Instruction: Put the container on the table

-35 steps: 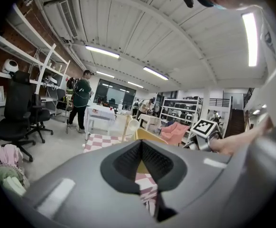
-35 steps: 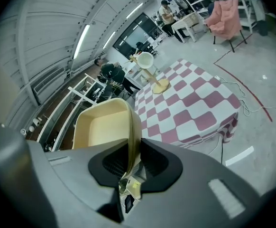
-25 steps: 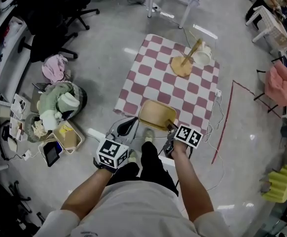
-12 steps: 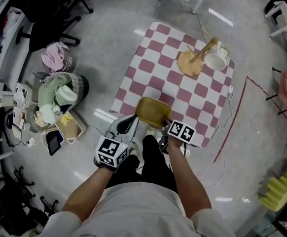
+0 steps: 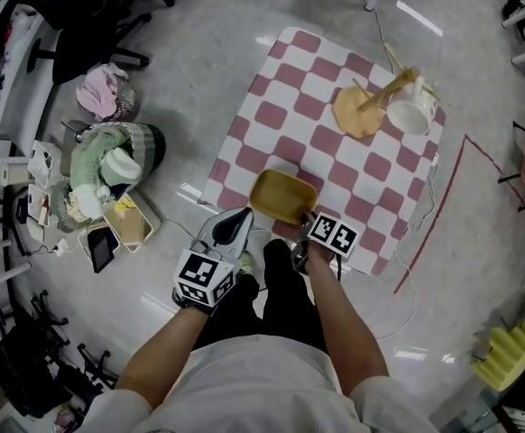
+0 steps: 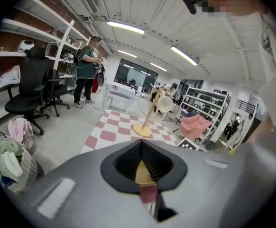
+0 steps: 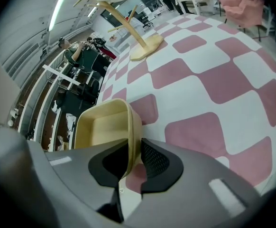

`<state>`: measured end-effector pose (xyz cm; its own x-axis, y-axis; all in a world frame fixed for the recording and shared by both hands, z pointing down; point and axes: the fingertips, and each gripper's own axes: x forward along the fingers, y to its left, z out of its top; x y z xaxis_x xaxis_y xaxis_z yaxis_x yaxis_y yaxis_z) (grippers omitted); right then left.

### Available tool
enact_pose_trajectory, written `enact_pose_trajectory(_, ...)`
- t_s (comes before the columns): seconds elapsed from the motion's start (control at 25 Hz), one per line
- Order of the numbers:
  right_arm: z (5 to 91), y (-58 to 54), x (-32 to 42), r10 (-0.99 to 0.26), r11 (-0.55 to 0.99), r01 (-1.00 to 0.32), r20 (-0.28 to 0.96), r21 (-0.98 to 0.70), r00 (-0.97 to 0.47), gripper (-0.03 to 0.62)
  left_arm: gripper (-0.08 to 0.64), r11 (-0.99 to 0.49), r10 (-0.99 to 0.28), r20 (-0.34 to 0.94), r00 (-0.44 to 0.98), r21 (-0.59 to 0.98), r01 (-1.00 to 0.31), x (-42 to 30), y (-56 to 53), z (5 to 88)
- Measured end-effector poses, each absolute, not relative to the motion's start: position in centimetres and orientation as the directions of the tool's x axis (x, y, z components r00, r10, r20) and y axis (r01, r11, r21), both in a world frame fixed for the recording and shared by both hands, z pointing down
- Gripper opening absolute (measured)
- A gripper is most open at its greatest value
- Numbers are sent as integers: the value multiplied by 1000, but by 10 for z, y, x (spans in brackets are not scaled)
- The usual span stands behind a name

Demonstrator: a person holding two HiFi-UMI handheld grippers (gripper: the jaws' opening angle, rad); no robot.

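A shallow tan container [image 5: 280,197] hangs low over the near edge of the pink-and-white checked table [image 5: 330,156]. My right gripper [image 5: 304,228] is shut on its near wall. In the right gripper view that wall [image 7: 133,137] stands between the two dark pads, with the container's tray [image 7: 105,125] reaching out over the checked top [image 7: 199,89]. Whether its bottom touches the table I cannot tell. My left gripper [image 5: 238,222] sits just left of the container, its jaws together and holding nothing. In the left gripper view [image 6: 141,144] its tips meet.
A wooden mug tree [image 5: 366,106] with a white cup [image 5: 413,114] stands at the table's far right. A basket of clothes [image 5: 109,165] and a small box [image 5: 127,228] lie on the floor at left. Office chairs [image 5: 82,7] stand beyond, and a red floor line [image 5: 434,210] runs at right.
Both grippers have sunk, and the container has come down with the right one toward the table's near edge. The right grip has not changed.
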<state>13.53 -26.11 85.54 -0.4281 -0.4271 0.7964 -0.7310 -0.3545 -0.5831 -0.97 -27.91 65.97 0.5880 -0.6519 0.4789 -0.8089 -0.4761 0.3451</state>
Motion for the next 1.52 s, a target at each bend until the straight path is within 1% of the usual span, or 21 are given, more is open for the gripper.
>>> enact_pose_trajectory(0.36, 864, -264, 138, -419, -349, -741, 803, -574, -424, 71, 6, -465, -646, 490, 586, 357, -810, -12, -275, 669)
enact_pose_trajectory(0.48, 864, -262, 142, -430, -356, -747, 808, -562, -403, 112, 6, -468, -641, 489, 591, 361, -806, -14, -272, 669)
enact_pose_trajectory(0.56, 862, -260, 148, -437, -361, -752, 812, -552, -387, 120, 6, -474, -638, 485, 597, 364, -802, -14, -270, 668)
enact_pose_trajectory(1.04, 815, -235, 179, -553, -343, -784, 786, -517, -276, 124, 6, -530, -587, 453, 670, 410, -742, -7, -251, 646)
enact_pose_trajectory(1.2, 770, -232, 171, -628, -270, -797, 727, -540, -279, 121, 6, -568, -573, 426, 700, 410, -714, -1, -243, 628)
enact_pose_trajectory(1.36, 708, -238, 147, -708, -142, -792, 620, -594, -338, 115, 6, -591, -570, 402, 717, 406, -697, 0, -237, 606)
enact_pose_trajectory(1.52, 641, -238, 127, -764, -8, -820, 533, -572, -364, 109, 6, -611, -570, 369, 734, 408, -679, -2, -230, 579)
